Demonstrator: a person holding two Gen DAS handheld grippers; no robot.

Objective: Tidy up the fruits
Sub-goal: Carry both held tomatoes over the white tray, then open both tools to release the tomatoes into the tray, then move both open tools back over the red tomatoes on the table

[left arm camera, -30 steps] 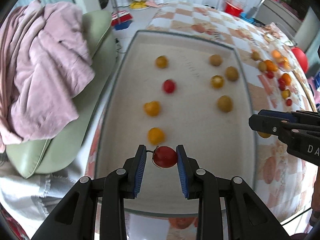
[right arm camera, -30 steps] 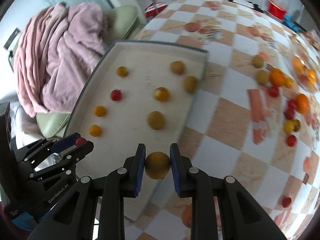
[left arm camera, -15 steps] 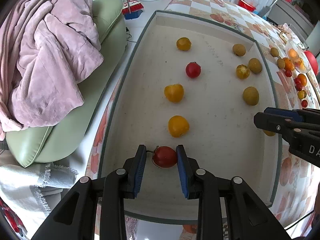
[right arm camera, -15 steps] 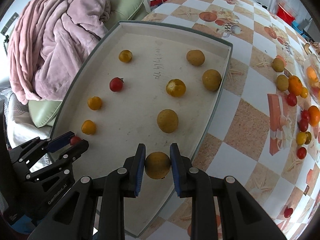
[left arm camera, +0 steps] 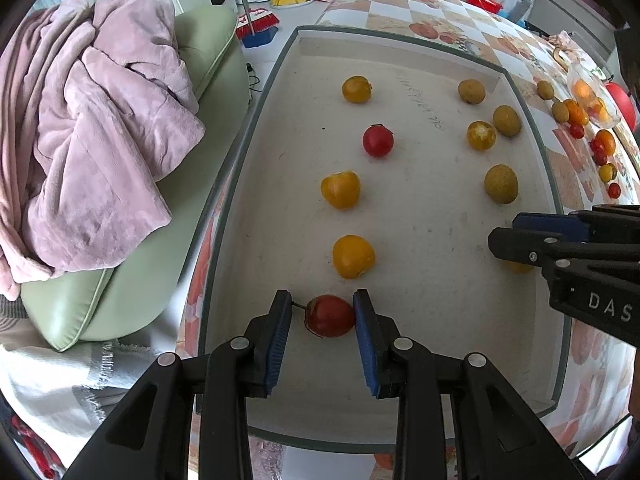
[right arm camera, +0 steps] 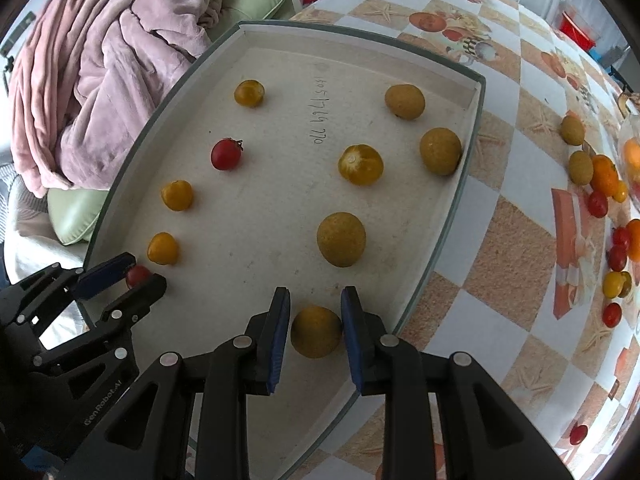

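A shallow white tray (left arm camera: 400, 40) (right arm camera: 360, 40) holds two rows of small fruits. The left row has yellow tomatoes (left arm camera: 353, 256) and a red one (left arm camera: 377, 141); the right row has brown-green round fruits (right arm camera: 341, 239). My left gripper (left arm camera: 323, 316) is shut on a red cherry tomato (left arm camera: 330, 316), low over the tray's near left end. My right gripper (right arm camera: 315, 330) is shut on a brown-green round fruit (right arm camera: 316, 331), low over the tray's near right end. Each gripper shows in the other's view (right arm camera: 120, 276) (left arm camera: 516, 236).
Several loose red, orange and brown fruits (right arm camera: 600, 184) (left arm camera: 600, 148) lie on the checkered tablecloth right of the tray. A green cushion (left arm camera: 132, 280) with a pink blanket (left arm camera: 92, 140) sits just left of the tray's edge.
Both grippers have come down and forward over the tray with their fruits still held. The tray now looks nearer and fills more of both views.
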